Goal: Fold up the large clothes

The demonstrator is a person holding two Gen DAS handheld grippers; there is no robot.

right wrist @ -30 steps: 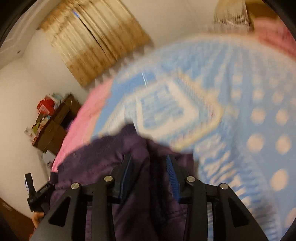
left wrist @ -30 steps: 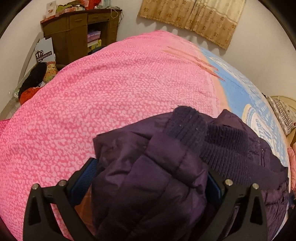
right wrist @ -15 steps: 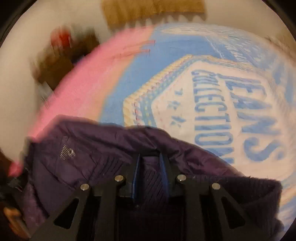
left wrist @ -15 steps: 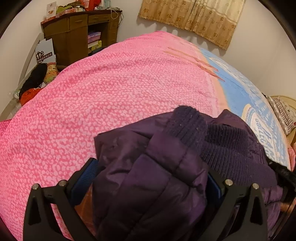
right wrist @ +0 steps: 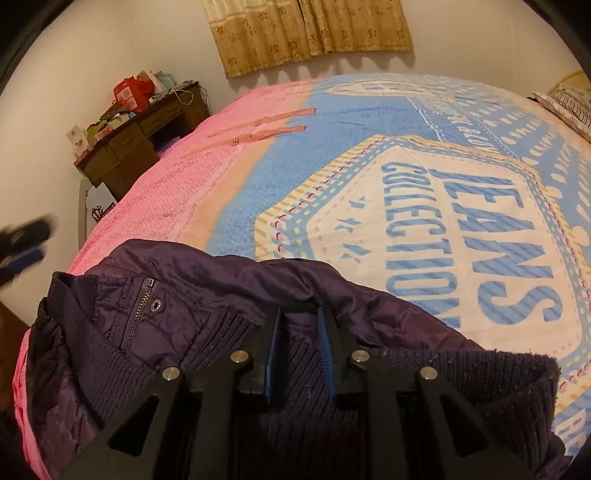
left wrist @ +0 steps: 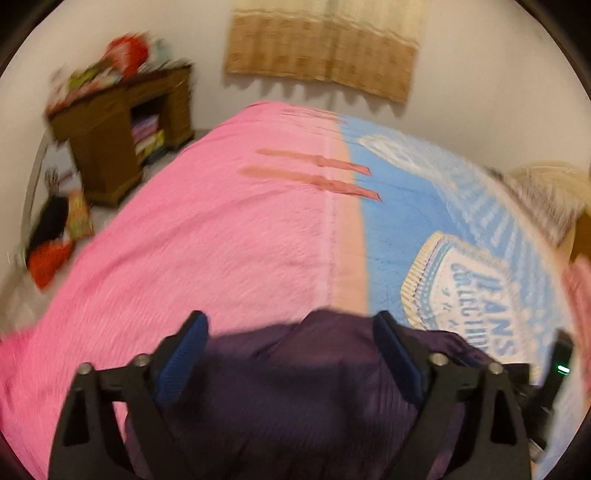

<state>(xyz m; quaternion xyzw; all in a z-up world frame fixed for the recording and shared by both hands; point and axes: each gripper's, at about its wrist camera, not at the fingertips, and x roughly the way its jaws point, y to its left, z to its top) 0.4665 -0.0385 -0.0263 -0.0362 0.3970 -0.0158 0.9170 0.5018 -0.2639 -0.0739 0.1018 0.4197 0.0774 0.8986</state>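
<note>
A dark purple padded jacket [right wrist: 207,291] with knit cuffs and hem lies folded near the front edge of the bed; it also shows in the left wrist view [left wrist: 295,387]. My right gripper [right wrist: 300,314] is shut on a fold of the jacket by its knit hem. My left gripper [left wrist: 291,325] is open wide above the jacket, its blue pads [left wrist: 184,354] apart, holding nothing. The left gripper shows blurred at the left edge of the right wrist view [right wrist: 22,243].
The bed is covered by a pink blanket [left wrist: 207,236] on the left and a blue "Jeans Collection" blanket [right wrist: 424,206] on the right. A brown desk [left wrist: 110,125] with clutter stands far left. Bags [left wrist: 51,236] lie on the floor. A curtain [right wrist: 306,33] hangs behind.
My left gripper has let go of the jacket bundle and lifted away, open. My right gripper has closed tighter on the jacket fold and steadied.
</note>
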